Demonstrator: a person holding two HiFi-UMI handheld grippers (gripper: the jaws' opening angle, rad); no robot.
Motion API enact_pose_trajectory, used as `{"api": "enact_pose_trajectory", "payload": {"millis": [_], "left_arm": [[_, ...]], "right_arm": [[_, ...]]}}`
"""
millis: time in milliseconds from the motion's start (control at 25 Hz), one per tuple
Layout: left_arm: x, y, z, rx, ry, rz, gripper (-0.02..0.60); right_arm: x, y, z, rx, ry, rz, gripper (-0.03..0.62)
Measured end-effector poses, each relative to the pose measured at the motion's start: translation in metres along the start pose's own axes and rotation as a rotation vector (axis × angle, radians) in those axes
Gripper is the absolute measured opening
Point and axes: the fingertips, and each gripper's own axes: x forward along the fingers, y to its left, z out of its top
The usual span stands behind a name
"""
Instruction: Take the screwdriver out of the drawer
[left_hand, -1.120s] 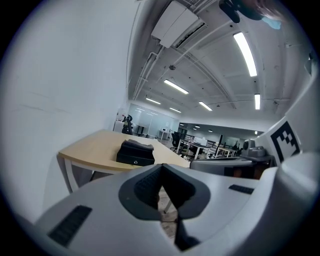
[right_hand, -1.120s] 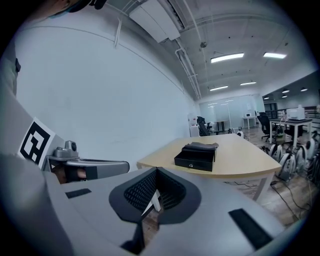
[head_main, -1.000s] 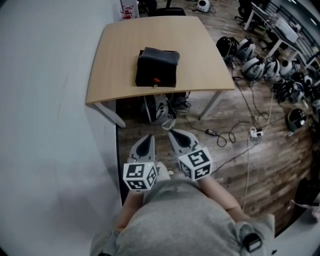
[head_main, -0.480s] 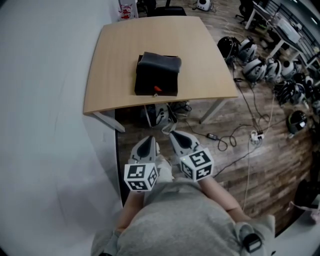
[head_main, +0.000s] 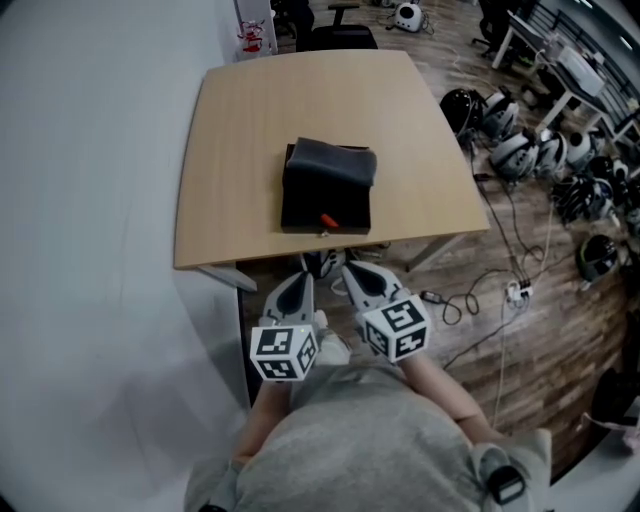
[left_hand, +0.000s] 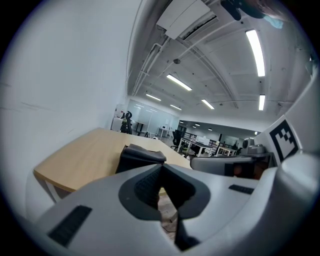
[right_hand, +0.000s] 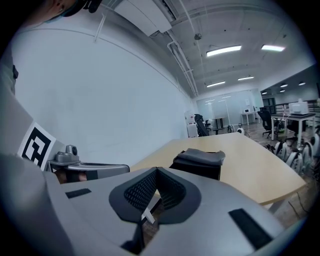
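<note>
A black drawer box (head_main: 327, 187) stands on the light wooden table (head_main: 240, 150), near its front edge. A small orange-red piece (head_main: 328, 221), perhaps the screwdriver's handle, shows at the box's front. My left gripper (head_main: 300, 278) and right gripper (head_main: 352, 270) hang side by side just short of the table's front edge, both shut and empty. In the left gripper view the box (left_hand: 140, 157) lies ahead past the closed jaws of the left gripper (left_hand: 161, 167). In the right gripper view the box (right_hand: 198, 162) stands beyond the right gripper (right_hand: 156, 171).
A white wall runs along the left. Several helmets (head_main: 510, 140) and cables (head_main: 500, 290) lie on the wood floor to the right. An office chair (head_main: 340, 35) stands behind the table's far end. Bags or gear sit under the table.
Both grippers have moved forward together toward the table. The table's front edge and the black box now sit closer to the jaws. Both stay shut.
</note>
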Motion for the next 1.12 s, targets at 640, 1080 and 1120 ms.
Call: {"api": "enact_pose_trajectory", "payload": {"millis": [640,1080,1120], "left_arm": [[0.103,0.091,0.064,0.015,0.007,-0.060,0.000],[0.144,0.129,0.064,0.009,0.048,-0.076,0.000],[0.146,0.132,0.063,0.005,0.052,-0.077,0.000]], "right_arm": [[0.126,-0.053,0.055,-0.001,0.014,-0.067,-0.002],[0.179,-0.091,0.041,-0.003,0.108,-0.117,-0.002],[0.183,-0.094,0.038,-0.007,0.125,-0.118,-0.002]]}}
